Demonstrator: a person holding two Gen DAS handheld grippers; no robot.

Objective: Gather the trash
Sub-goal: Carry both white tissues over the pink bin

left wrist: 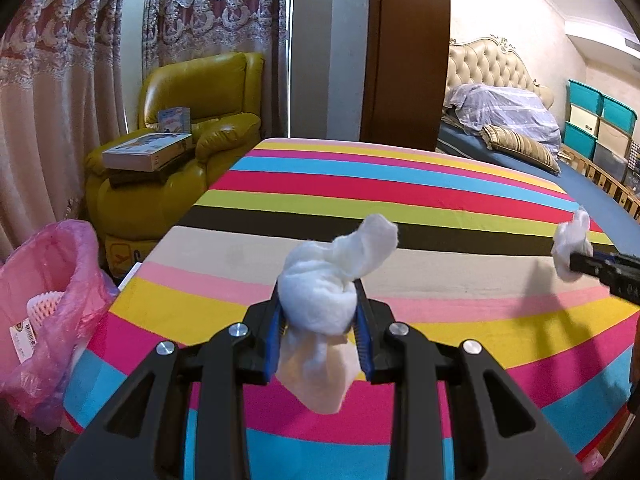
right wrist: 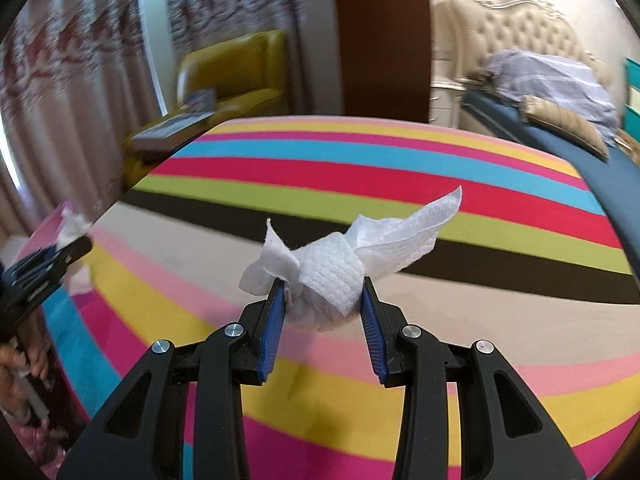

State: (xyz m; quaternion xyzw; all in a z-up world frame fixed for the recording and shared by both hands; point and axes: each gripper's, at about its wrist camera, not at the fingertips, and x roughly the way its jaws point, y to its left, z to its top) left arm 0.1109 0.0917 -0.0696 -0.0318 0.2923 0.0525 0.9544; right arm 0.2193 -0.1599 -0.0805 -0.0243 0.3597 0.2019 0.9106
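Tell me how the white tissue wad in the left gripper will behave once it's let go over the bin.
Probably very light: the tissue wad keeps its shape between the left gripper's pads with a loose tail hanging below. Likely floppy and squashy, since it bulges around the pads. It may drift or cling rather than drop straight into the pink-bagged bin.

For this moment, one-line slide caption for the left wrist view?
Left gripper clamps a crumpled white tissue above the striped tabletop; pink-lined bin at left.
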